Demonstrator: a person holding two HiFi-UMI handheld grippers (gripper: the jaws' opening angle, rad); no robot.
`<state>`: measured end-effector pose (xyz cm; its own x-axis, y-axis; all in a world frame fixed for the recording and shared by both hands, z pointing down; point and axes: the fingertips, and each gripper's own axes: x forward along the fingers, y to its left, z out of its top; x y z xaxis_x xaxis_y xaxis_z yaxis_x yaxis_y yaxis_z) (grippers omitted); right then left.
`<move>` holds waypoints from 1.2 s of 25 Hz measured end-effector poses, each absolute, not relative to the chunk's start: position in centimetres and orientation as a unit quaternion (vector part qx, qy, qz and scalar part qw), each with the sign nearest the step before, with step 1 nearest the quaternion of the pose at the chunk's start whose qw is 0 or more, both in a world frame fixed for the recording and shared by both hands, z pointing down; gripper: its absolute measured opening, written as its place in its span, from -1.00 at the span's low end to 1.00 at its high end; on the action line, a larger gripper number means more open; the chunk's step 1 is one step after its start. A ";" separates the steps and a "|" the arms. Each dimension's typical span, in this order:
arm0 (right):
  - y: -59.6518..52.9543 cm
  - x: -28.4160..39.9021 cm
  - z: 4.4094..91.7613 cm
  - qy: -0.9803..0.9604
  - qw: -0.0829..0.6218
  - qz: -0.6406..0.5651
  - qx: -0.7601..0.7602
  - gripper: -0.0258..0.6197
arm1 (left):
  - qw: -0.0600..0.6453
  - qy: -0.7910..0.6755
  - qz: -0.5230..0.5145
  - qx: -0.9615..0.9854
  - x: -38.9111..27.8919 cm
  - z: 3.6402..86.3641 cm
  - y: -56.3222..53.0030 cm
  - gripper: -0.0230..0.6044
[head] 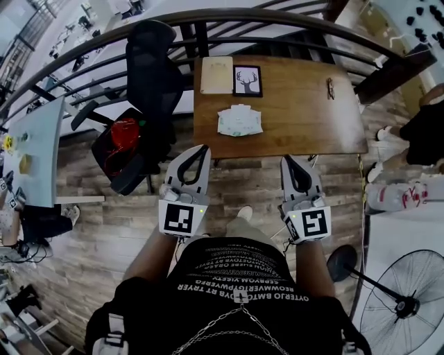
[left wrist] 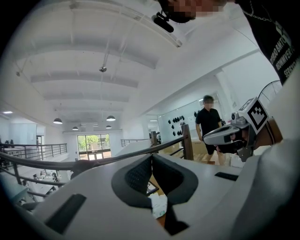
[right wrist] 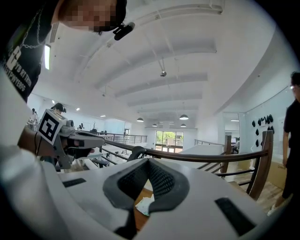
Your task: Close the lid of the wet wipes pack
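Note:
The wet wipes pack (head: pixel 239 120) is a white and pale green pouch lying flat near the front edge of the wooden table (head: pixel 305 125). Part of it shows below the jaws in the left gripper view (left wrist: pixel 159 206) and in the right gripper view (right wrist: pixel 144 205). I cannot tell how its lid stands. My left gripper (head: pixel 204 148) (left wrist: pixel 152 155) is shut and empty, its tips just short of the table's front edge, below and left of the pack. My right gripper (head: pixel 285 159) (right wrist: pixel 148 160) is also shut and empty, hanging over the floor to the pack's lower right.
A beige board (head: pixel 216 75), a framed deer picture (head: pixel 248 81) and a small dark object (head: pixel 331 88) lie further back on the table. A black office chair (head: pixel 149 69) stands left of it. A person (head: pixel 423 132) and a floor fan (head: pixel 406 298) are on the right. A curved railing (head: pixel 277 17) runs behind.

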<state>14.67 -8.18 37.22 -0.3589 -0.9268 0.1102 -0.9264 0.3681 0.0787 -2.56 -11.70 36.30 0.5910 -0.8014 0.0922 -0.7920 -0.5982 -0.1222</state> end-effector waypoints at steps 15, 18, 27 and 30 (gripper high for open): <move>-11.5 21.1 36.8 -0.841 0.050 -0.012 0.539 -0.88 | 0.036 0.489 -0.051 -0.870 2.3 35.4 -14.6 -0.84; -11.9 21.7 37.4 -0.844 0.051 -0.007 0.533 -0.88 | 0.037 0.496 -0.055 -0.866 2.8 35.8 -14.6 -0.84; -12.6 22.1 38.2 -0.848 0.047 0.007 0.527 -0.87 | 0.032 0.500 -0.077 -0.862 2.8 36.7 -14.4 -0.84; -12.8 21.7 38.3 -0.850 0.046 0.004 0.525 -0.88 | 0.030 0.499 -0.080 -0.862 2.6 37.1 -14.9 -0.84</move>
